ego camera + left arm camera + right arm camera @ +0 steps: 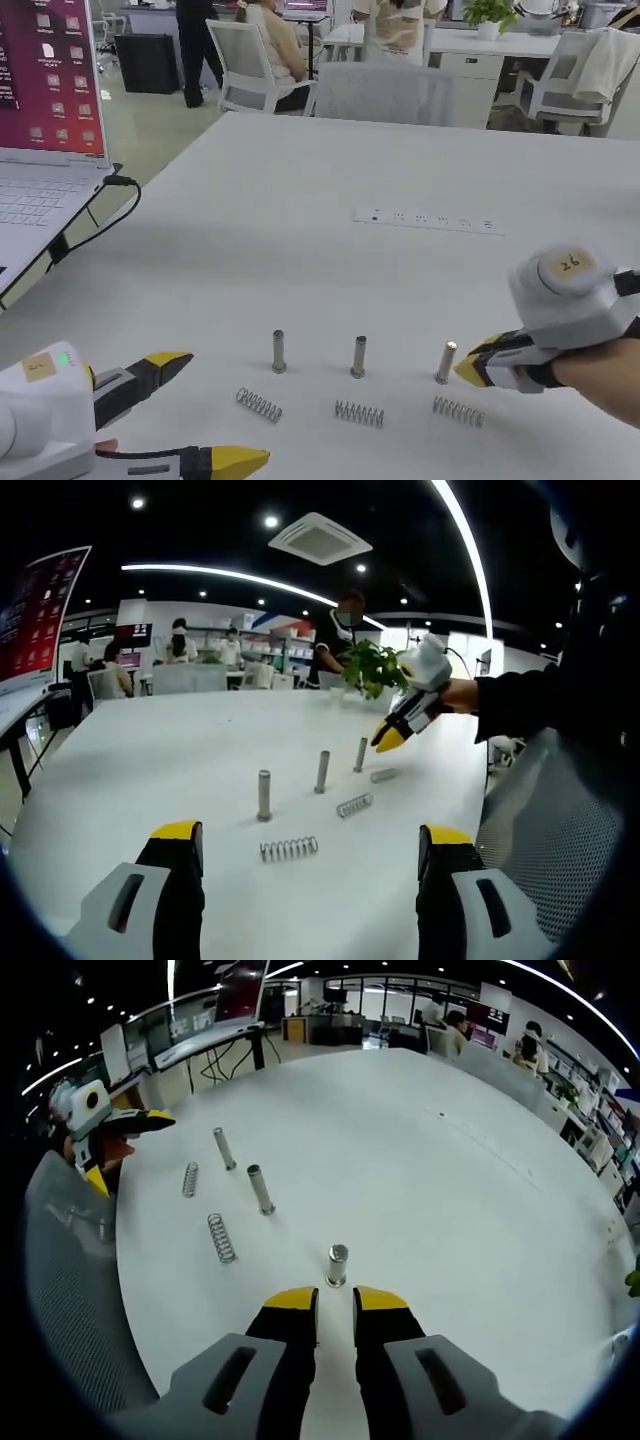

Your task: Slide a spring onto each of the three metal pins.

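Note:
Three metal pins stand upright in a row on the white table [300, 180]: left pin [279, 352], middle pin [359, 357], right pin [446, 362]. A spring lies flat in front of each: left spring [259, 404], middle spring [359, 413], right spring [458, 410]. My left gripper [215, 410] is wide open and empty, just left of the left spring [289, 848]. My right gripper [335, 1305] points at the right pin [336, 1265] from the right. Its jaws stand a narrow gap apart with nothing between them, tips just short of the pin.
An open laptop [40, 130] with a black cable [100, 215] sits at the table's left edge. A flush power strip [428, 220] lies mid-table beyond the pins. Office chairs [260, 65] and people are behind the far edge.

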